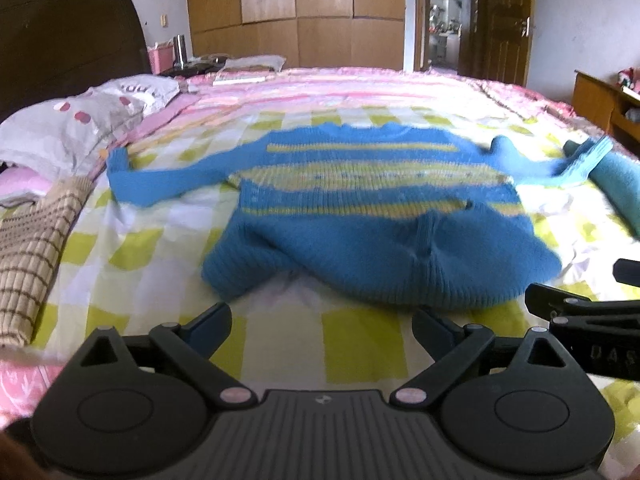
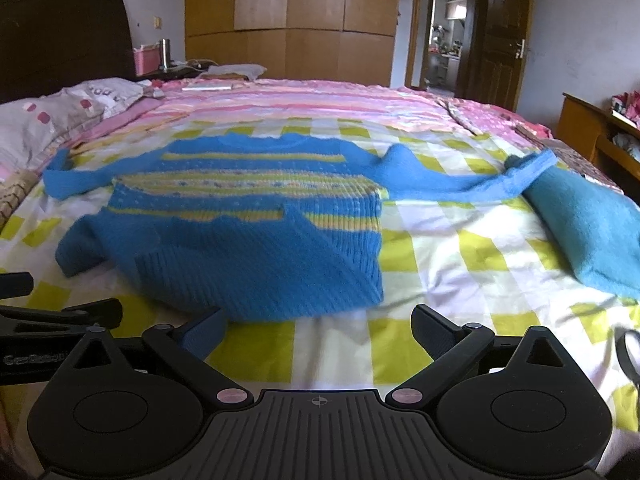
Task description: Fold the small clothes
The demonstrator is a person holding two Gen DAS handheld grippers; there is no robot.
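A small ribbed-knit sweater [image 1: 372, 216], blue with yellow bands and a pale patterned stripe across the chest, lies on the bed [image 1: 280, 344], spread over a smooth sheet checked in white and lime squares. Both sleeves stretch out sideways; the lower hem is turned up and rumpled, showing thick ribbing and a soft bulge near the middle. The left claw [image 1: 322, 328] hangs just short of that hem, its two blue-padded fingers wide apart and gripping nothing. The right claw [image 2: 320, 330] sits beside it, likewise spread and empty, its pads just clear of the hem's front edge. Right of the sweater, touching the cuff of its outstretched sleeve, rests a folded teal garment [image 2: 584, 232] of a fuzzier, felt-like cloth. Farther up the bed runs a quilt [image 2: 320, 108] in pink stripes, and a grey pillow [image 1: 68, 124] dotted with pink lies at the left near the dark headboard [image 1: 60, 40].
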